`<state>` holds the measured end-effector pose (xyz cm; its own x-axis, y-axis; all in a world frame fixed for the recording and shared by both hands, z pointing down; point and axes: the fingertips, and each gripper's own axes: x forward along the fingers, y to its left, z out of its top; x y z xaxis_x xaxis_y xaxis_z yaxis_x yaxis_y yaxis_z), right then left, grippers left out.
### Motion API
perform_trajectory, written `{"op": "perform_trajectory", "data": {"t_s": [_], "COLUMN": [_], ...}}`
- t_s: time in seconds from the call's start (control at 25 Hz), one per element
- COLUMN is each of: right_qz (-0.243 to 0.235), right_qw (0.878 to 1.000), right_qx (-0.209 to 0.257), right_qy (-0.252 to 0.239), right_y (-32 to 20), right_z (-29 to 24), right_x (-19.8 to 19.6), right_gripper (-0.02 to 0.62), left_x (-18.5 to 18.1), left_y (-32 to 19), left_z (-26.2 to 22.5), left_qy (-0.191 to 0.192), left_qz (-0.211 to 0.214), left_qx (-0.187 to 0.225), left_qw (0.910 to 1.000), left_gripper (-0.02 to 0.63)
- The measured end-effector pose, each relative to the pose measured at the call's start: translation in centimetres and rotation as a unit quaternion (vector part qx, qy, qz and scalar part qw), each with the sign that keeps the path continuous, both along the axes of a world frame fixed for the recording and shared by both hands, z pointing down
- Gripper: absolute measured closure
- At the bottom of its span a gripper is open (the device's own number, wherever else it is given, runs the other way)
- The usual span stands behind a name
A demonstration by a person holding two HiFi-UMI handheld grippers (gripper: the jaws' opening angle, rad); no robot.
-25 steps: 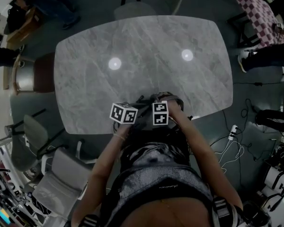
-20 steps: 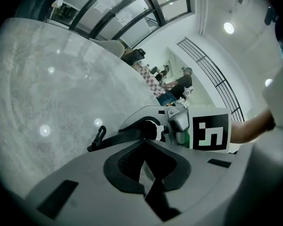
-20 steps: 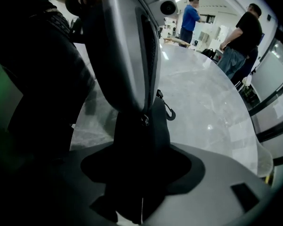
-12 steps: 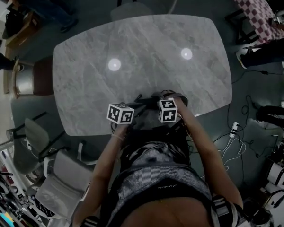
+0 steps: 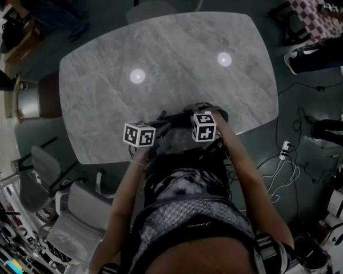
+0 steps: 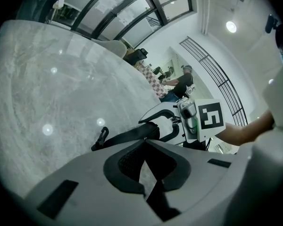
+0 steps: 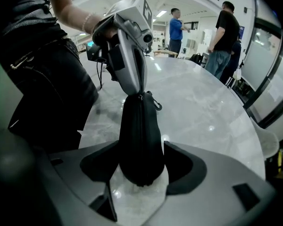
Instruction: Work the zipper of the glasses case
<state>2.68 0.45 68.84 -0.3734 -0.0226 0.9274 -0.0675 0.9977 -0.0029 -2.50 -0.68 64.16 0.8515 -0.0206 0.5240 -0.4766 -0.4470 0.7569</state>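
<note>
Working at the near edge of the desk (image 5: pixel 160 50), close in front of the body, probably for keeping the pull short and steady

Clamping the rounded end of the black glasses case (image 7: pixel 137 126) between the pads of the right tool (image 7: pixel 140 163), pointing steeply down over the marble, seemingly for anchoring the case against the tug of the zipper; impossible telling whether that end is touching the desk

Pressing the left tool (image 6: pixel 143 141) fully together at the opposite end of the case, right on the seam, pinching what looks like the zipper pull (image 7: pixel 140 95), though too small for being sure

Holding the case on edge, seam turned toward the left tool, for leaving the zipper line reachable

Leaving the clip (image 6: pixel 100 138) at that far end hanging free of both tools

Judging the zipper closed along the visible seam and the draw not yet made; needing a firm anchor from the right and a pull following the curve of the case
</note>
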Motion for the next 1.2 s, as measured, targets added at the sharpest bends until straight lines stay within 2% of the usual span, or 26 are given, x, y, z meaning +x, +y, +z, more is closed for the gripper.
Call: {"op": "perform_trajectory", "data": {"t_s": [0.24,0.32,0.4,0.6,0.92,1.2], "right_qz": [0.008,0.023,0.032,0.009,0.011,0.010], "right_qw": [0.999,0.999,0.999,1.000,1.000,1.000], "right_qx": [-0.006,-0.007,-0.005,0.011,0.004,0.004], "right_qy": [0.031,0.025,0.006,-0.006,0.002,-0.001], "right_y": [-0.2,-0.2,-0.1,-0.1,-0.5,-0.4], "right_z": [0.4,0.5,0.6,1.3,1.4,1.2], "right_x": [3.2,4.3,4.1,2.8,2.4,2.1], "right_gripper": [0.282,0.282,0.282,0.282,0.285,0.285], "left_x": [0.2,0.3,0.1,0.0,0.2,1.4], "left_y": [0.2,0.4,0.5,0.2,0.0,0.1], "left_z": [0.0,0.0,0.0,0.0,0.0,-0.3], "left_qy": [-0.011,-0.013,-0.013,-0.017,-0.047,-0.051], "left_qz": [0.004,0.004,-0.002,-0.012,-0.006,0.002], "left_qx": [0.002,0.002,0.002,-0.002,0.002,0.001], "left_qw": [0.9999,0.9999,0.9999,0.9998,0.9989,0.9987], "left_gripper": [0.598,0.598,0.598,0.600,0.598,0.600]}}
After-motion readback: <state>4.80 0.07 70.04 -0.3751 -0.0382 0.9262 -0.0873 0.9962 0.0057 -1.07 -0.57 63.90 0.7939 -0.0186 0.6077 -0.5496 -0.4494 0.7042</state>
